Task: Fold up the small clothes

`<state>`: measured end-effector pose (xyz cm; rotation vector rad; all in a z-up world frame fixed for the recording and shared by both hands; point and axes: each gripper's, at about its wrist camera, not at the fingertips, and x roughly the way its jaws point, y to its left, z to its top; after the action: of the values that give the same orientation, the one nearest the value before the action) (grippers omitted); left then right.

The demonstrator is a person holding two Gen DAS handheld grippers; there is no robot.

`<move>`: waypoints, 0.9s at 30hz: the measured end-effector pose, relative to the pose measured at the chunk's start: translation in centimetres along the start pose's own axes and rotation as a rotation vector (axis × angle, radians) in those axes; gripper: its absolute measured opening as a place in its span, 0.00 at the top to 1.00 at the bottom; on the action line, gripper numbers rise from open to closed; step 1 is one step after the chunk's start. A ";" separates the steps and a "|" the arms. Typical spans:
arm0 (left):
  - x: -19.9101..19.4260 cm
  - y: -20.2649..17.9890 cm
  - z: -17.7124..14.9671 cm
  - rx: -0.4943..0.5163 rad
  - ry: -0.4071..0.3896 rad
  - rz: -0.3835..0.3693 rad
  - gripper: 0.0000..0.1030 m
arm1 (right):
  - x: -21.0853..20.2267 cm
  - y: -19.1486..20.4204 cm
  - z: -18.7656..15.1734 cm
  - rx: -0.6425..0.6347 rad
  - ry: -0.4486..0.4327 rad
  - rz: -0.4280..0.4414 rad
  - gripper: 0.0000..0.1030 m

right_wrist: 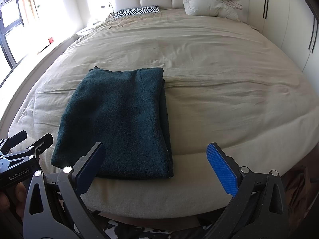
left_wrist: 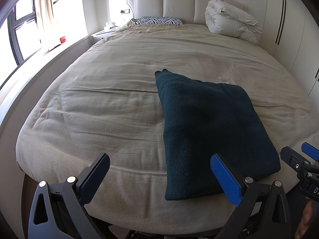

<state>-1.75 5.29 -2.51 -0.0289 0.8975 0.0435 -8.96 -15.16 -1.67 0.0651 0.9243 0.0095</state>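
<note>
The bed (left_wrist: 119,79) fills almost the whole room, covered with a beige sheet that has many soft wrinkles. At its head there is a padded headboard (left_wrist: 179,4), a rolled white duvet (left_wrist: 229,20) on the right, and a zebra-pattern pillow (left_wrist: 159,21) more to the left. Near the foot edge of the bed lies the dark green knitted garment (right_wrist: 119,119), already folded into a thick rectangle with several layers; one layer shows a little at its right side, and one far corner sticks out a bit. The left gripper (left_wrist: 159,179) hangs just before the foot edge with its fingers spread wide and nothing between them; its right finger is over the near-left corner of the garment. The right gripper (right_wrist: 157,167) is also wide open and empty, near the near-right corner. I think the folding is almost finished. The risk now is small but real: if a finger catches the loose knit when it comes down or pulls back, the top layer can slide and the stack opens. Also the garment sits close to the edge, so a push toward the person can drag it off the mattress.
</note>
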 end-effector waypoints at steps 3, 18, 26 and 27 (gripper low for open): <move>0.0 0.0 0.0 -0.002 0.001 -0.001 0.00 | 0.0 0.0 0.0 -0.001 0.000 0.000 0.00; 0.3 0.2 0.0 0.001 0.012 -0.005 0.00 | 0.1 -0.1 -0.2 -0.001 0.003 0.001 0.00; 0.3 0.2 0.0 0.003 0.014 -0.006 0.00 | 0.2 0.1 -0.4 0.000 0.009 0.002 0.00; 0.3 0.2 0.0 0.003 0.015 -0.005 0.00 | 0.2 0.1 -0.5 0.000 0.009 0.002 0.00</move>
<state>-1.56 5.52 -2.78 -0.0286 0.9120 0.0369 -9.22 -15.02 -2.08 0.0661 0.9330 0.0122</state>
